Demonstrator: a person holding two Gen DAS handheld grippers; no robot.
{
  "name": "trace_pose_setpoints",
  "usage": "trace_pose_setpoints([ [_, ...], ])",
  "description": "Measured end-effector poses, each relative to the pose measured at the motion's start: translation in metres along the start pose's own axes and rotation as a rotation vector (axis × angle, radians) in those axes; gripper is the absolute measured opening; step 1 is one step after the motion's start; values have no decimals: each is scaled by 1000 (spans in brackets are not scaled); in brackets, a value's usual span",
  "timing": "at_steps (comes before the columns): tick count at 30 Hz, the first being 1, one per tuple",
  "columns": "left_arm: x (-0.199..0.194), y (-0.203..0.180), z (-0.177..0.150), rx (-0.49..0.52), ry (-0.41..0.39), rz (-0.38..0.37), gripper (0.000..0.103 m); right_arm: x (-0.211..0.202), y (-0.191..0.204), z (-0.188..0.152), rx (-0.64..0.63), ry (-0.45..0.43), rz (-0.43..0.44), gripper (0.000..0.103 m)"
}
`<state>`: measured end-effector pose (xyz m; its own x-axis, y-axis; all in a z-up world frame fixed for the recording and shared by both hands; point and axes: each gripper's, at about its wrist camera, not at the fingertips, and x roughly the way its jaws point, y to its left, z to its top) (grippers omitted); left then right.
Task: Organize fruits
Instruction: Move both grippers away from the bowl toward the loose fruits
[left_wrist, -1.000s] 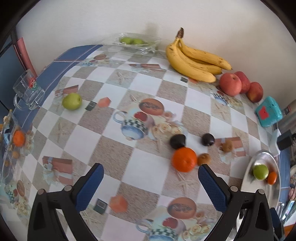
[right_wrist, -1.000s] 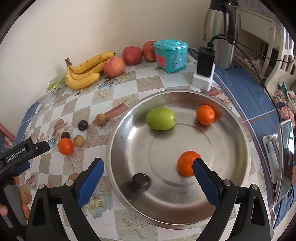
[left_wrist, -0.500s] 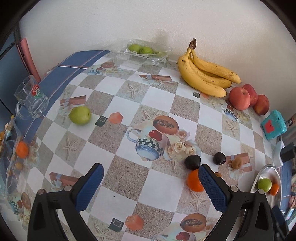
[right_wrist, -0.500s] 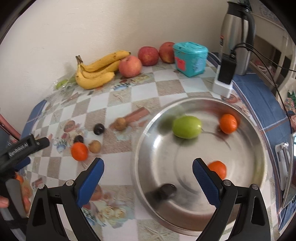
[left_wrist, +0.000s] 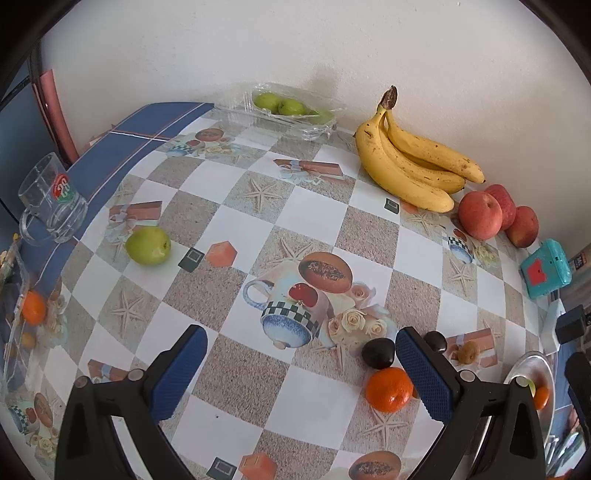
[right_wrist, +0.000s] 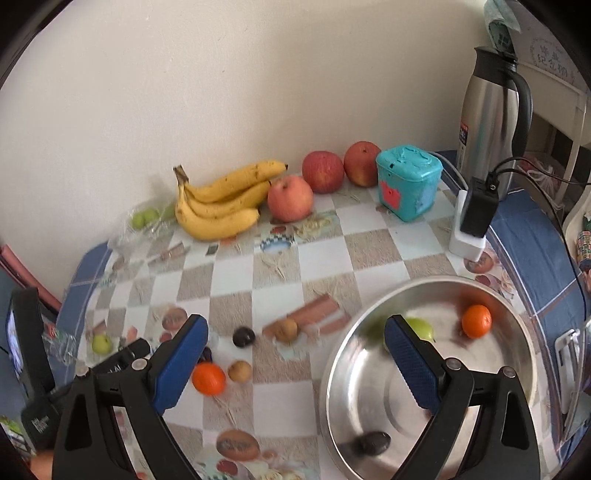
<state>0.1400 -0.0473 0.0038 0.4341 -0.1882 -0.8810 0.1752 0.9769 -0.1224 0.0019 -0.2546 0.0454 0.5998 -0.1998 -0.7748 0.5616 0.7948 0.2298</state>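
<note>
My left gripper is open and empty above the tablecloth. A green fruit lies far left of it. An orange, two dark plums and a small brown fruit lie by its right finger. My right gripper is open and empty over the table, left of the steel bowl. The bowl holds a green fruit, an orange and a dark plum. An orange, plums and brown fruits lie between the right gripper's fingers.
Bananas, red apples and a teal box line the wall. A clear tray of green fruits sits at the back. A glass mug stands at the left edge. A steel thermos and charger stand at right.
Both grippers have swung left. The right gripper has left the bowl and now looks at the loose fruits. The left view has shifted toward the green fruit.
</note>
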Motion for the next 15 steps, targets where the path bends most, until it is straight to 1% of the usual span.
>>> trace_pose_setpoints([
  [2,3,-2,2,0,11,5,103,5,2,1,-7,18,-3,96],
  [5,6,-5,2,1,33,-24,103,13,5,4,-13,28,13,96],
  [7,8,-8,3,6,34,-31,103,16,6,7,-16,27,34,96],
  [15,15,-23,6,46,17,-34,103,23,8,15,-64,11,43,96],
])
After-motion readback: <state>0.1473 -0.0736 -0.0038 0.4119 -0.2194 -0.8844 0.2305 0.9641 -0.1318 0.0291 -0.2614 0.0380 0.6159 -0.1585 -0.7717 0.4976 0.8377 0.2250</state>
